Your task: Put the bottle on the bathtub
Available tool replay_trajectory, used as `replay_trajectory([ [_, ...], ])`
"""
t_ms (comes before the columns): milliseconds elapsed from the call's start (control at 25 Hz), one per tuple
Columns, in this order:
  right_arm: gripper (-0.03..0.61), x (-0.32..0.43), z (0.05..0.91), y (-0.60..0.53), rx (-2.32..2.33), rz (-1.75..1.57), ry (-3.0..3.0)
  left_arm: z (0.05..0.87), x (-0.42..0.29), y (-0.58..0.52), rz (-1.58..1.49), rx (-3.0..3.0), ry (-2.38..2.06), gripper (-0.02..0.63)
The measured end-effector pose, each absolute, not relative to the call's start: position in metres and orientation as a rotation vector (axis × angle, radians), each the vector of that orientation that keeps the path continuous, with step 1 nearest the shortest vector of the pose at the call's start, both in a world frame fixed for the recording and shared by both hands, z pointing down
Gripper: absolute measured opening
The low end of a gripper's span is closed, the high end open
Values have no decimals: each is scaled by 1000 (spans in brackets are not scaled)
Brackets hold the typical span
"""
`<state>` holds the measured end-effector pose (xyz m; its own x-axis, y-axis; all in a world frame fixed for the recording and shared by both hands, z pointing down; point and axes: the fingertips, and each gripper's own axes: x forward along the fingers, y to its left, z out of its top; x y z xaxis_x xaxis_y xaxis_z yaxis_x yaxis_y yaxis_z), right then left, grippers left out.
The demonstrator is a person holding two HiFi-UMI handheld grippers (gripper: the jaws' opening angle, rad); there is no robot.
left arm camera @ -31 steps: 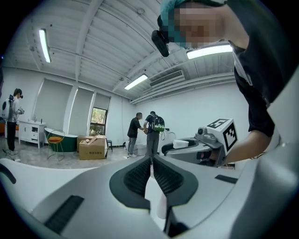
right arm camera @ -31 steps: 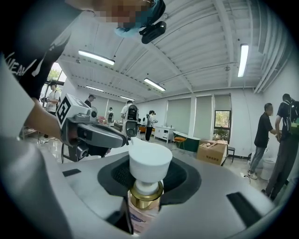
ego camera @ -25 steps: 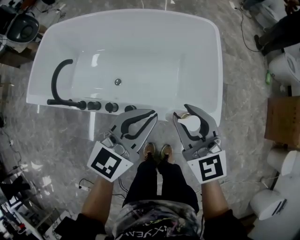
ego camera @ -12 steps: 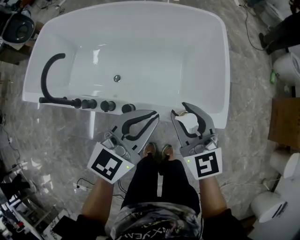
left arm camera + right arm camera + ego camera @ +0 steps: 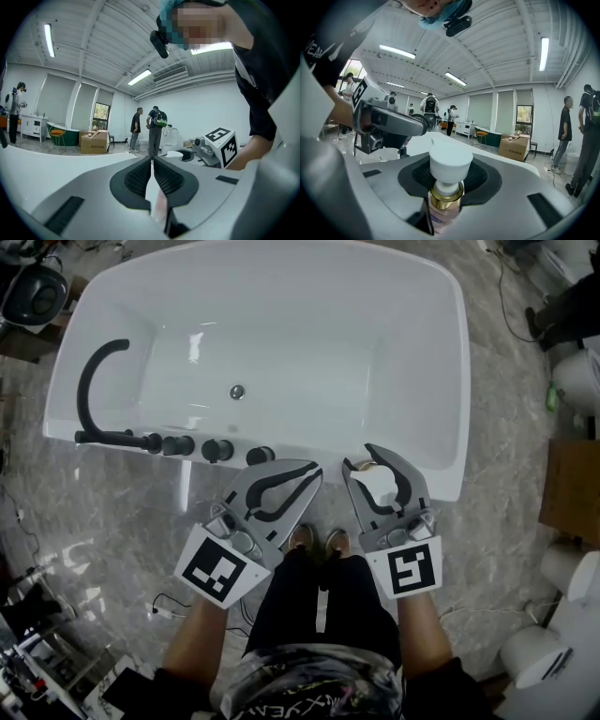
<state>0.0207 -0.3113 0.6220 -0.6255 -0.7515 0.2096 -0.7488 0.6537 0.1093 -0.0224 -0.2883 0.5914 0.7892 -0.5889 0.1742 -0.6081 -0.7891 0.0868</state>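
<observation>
The white bathtub (image 5: 441,381) fills the upper head view. Over its near rim, right of the taps, my right gripper (image 5: 362,461) is shut on the bottle (image 5: 379,486). Only the bottle's white cap shows there. In the right gripper view the bottle (image 5: 449,165) stands upright between the dark pads (image 5: 483,176), with a white cap, gold collar and pinkish body; the right gripper (image 5: 450,177) clamps it below the collar. My left gripper (image 5: 311,472) hovers just left of it at the tub's near edge, jaws shut with nothing in them, as the left gripper (image 5: 153,160) view confirms.
A black curved spout (image 5: 92,381) and black knobs (image 5: 217,450) sit on the tub's near-left rim; a drain (image 5: 237,391) lies in the basin. Grey marble floor surrounds the tub. A cardboard box (image 5: 574,491) and white fixtures (image 5: 579,381) stand right. People (image 5: 154,129) stand far behind.
The tub has shifted slightly in the head view and more of its right end shows. Both grippers have stayed nearly still, and the right one has kept hold of the bottle.
</observation>
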Motion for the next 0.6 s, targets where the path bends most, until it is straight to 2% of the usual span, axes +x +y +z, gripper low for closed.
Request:
replay_trajectory([
  [400,132,21,623,-312,1238,-46,-2617,591,-21,-289,208,2854,-941,35],
  [600,161,23,616,-313,1277,-60,-2629,584,-18,-290,198,2875,-929,35],
])
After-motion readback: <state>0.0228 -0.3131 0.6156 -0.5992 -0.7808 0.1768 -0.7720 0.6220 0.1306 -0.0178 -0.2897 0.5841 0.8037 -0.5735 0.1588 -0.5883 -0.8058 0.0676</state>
